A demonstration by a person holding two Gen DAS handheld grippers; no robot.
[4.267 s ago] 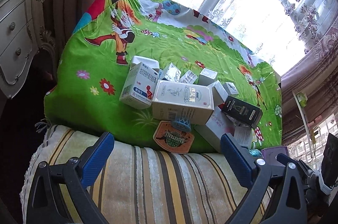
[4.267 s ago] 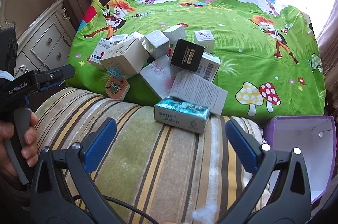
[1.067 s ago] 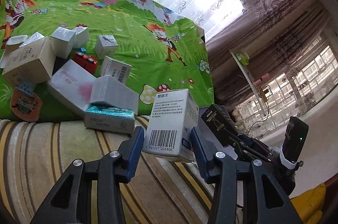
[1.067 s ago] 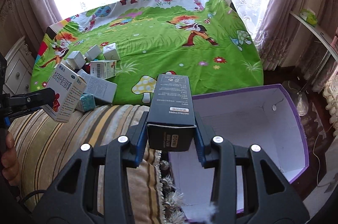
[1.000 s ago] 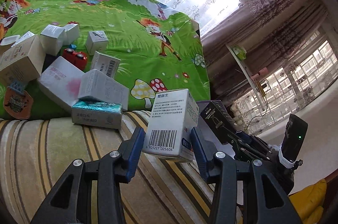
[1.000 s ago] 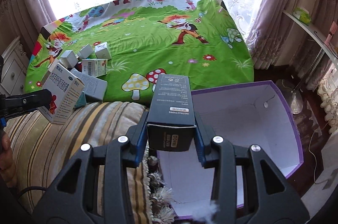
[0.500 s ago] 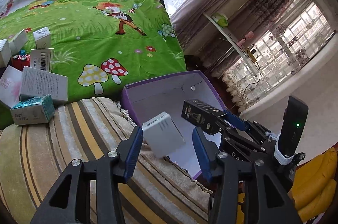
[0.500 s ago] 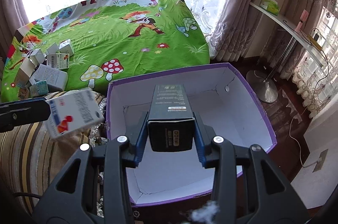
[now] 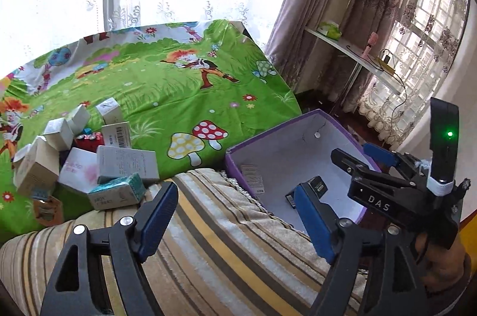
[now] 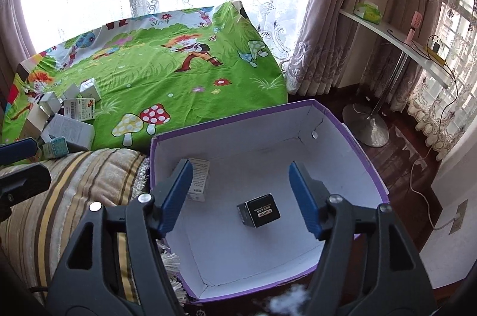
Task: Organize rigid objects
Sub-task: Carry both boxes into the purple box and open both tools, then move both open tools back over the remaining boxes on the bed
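The boxes (image 9: 89,164) still to be organized lie in a loose heap on the green cartoon sheet (image 9: 179,89), at the near edge where it meets the striped cushion (image 9: 226,250); the purple bin (image 10: 351,137) stands to the right of the cushion, well apart from the heap. Two items are already in the bin: a black box (image 10: 258,214) on its floor and a white box (image 10: 199,179) leaning against its left wall. The left gripper (image 9: 235,223) has just been opening and stands released, nothing between its blue pads, over the cushion's right part beside the bin's rim. The right gripper (image 10: 240,196) has likewise just been opening; it hangs above the bin with the black box lying free below the gap. From both sets of jaws the heap lies up and to the left. The left gripper is judged the nearer. The teal box (image 9: 117,192) sits closest, its long axis running roughly left to right in the left wrist view, so jaws should straddle its short dimension.
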